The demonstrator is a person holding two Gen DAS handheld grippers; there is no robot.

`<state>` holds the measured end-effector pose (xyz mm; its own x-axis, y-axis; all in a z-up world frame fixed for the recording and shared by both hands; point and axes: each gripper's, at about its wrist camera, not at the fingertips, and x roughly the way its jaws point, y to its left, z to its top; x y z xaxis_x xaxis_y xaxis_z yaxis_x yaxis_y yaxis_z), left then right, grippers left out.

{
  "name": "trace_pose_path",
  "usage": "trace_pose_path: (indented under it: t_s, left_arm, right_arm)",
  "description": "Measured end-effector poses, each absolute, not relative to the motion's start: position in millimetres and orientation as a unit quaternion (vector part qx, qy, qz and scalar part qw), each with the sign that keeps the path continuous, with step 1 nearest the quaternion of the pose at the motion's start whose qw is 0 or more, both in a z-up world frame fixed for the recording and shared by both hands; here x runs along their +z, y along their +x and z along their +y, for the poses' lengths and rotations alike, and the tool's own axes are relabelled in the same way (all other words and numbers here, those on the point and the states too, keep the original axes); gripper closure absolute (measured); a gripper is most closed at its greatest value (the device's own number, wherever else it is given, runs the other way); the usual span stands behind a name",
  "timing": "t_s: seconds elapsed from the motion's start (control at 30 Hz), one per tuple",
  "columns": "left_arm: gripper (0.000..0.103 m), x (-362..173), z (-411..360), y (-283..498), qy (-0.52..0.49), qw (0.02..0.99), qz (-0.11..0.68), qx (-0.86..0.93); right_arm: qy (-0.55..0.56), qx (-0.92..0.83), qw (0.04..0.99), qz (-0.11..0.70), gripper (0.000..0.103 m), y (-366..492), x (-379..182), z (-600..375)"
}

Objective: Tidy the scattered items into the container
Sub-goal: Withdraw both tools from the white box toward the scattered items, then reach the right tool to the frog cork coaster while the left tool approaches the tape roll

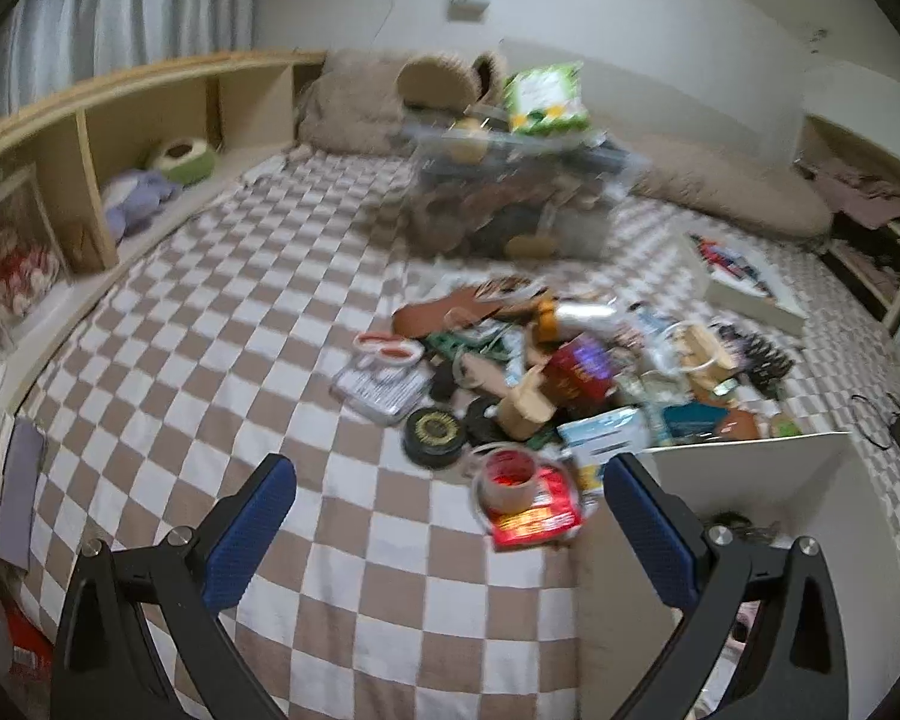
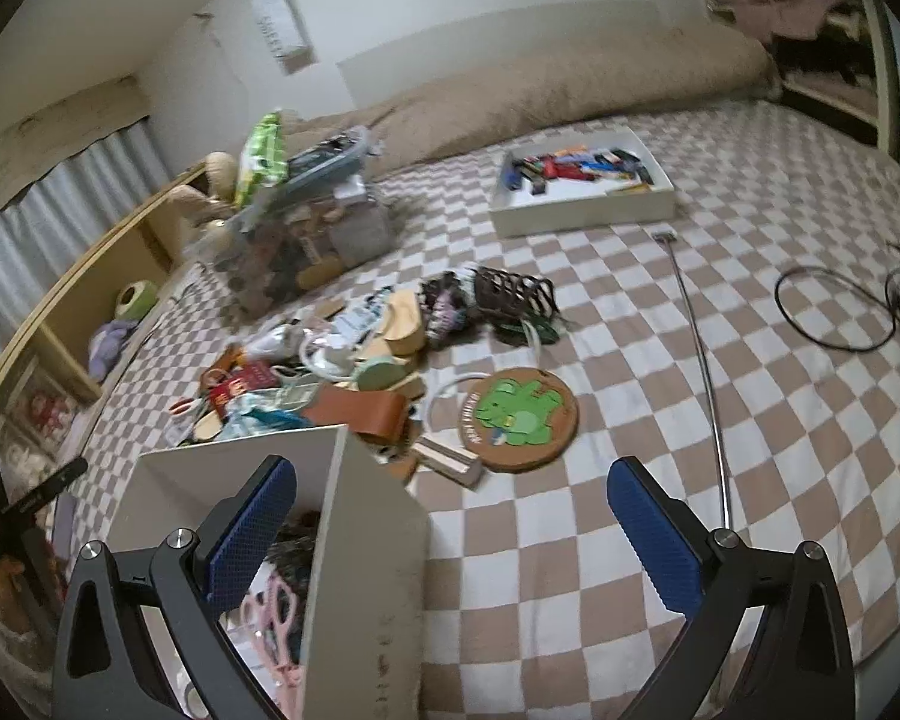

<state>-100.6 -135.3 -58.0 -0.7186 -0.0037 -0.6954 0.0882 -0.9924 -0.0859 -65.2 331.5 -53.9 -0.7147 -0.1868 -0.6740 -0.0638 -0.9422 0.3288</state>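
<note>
A: How do the claws stand?

B: Both are released. The left gripper (image 1: 450,516) hangs over the checked bed (image 1: 222,360) with its jaws spread wide and nothing between them. The right gripper (image 2: 453,516) is just as wide, and empty too.

A: Where is the container?

B: A white box (image 2: 366,552) stands near the bed's near edge. In the right wrist view its tall side wall rises between the fingers, with the left finger (image 2: 252,534) over the box's inside. Pink scissors (image 2: 279,630) lie in it, with some dark things I cannot make out.

A: And the scattered items?

B: A pile (image 1: 570,360) sits about mid-bed, just beyond the box. Nearest the left gripper lies a tape roll (image 1: 507,474) on a red packet (image 1: 540,516), with a black round tin (image 1: 435,429) just beside them. On the pile's other side, in the right wrist view, a round plaque (image 2: 516,414) with a green figure lies flat, touching a small wooden block (image 2: 450,459). A brown leather piece (image 2: 360,411) lies against the box's far rim.

A: Anything else on the bed?

B: A clear bin (image 1: 510,198), stuffed full, stands toward the far edge with a green bag (image 1: 546,96) on top. A white tray (image 2: 582,192) of small coloured things lies well apart from the pile. A thin metal rod (image 2: 702,366) and a black cable (image 2: 834,312) lie toward the right edge.
</note>
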Motion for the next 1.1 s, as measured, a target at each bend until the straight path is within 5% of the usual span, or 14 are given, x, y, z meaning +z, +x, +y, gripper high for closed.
trace_pose_path:
  t_s: [0.33,1.1]
  left_arm:
    - [0.0,-99.0,-158.9,-144.8,0.429,0.043,0.113,-0.895]
    - [0.0,-171.9,-144.4,-191.5,0.511,0.025,0.097,-0.854]
  right_arm:
    - [0.396,-0.891,0.008,-0.223,0.0,-101.7,-79.9,354.4]
    - [0.476,-0.859,0.002,-0.191,0.0,-172.4,-153.6,354.1]
